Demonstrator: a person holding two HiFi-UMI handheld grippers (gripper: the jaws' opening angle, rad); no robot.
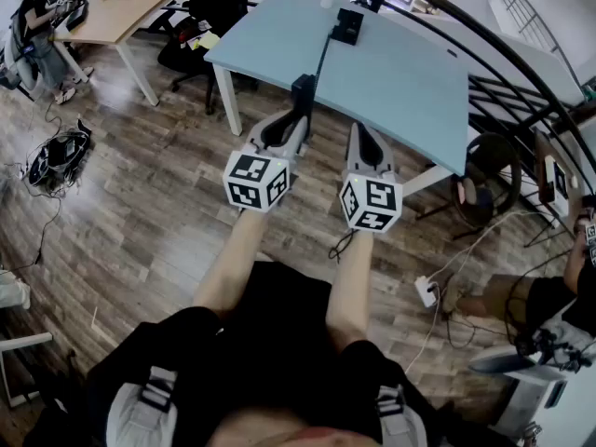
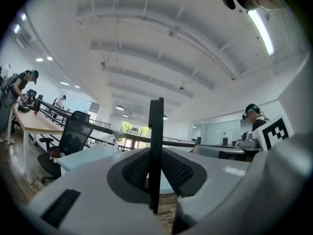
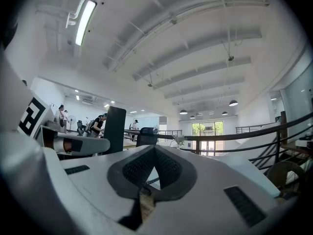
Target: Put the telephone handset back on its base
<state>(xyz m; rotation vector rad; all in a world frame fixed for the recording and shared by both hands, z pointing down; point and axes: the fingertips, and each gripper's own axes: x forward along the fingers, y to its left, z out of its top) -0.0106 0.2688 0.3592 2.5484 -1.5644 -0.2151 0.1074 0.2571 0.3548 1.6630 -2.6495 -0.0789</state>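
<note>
As the left gripper has its jaws clamped on the telephone handset, nothing needs to be picked up now. The handset is a thin dark slab. It stands upright between the pads, its long axis running up and away from the jaws, and I see it edge-on. The right gripper has its jaws together with nothing between them, and it hangs just beside the left one, close to the near edge of the pale blue bench. The dark box that I take for the base sits toward the far edge of the bench, close to the seam between the two tops. So the base lies ahead of the handset and a little to the right, well apart from it. I judge that the left arm must carry the handset forward over the bench, then tip its long axis down to match the cradle. Which way the cradle is turned I cannot tell from here.
</note>
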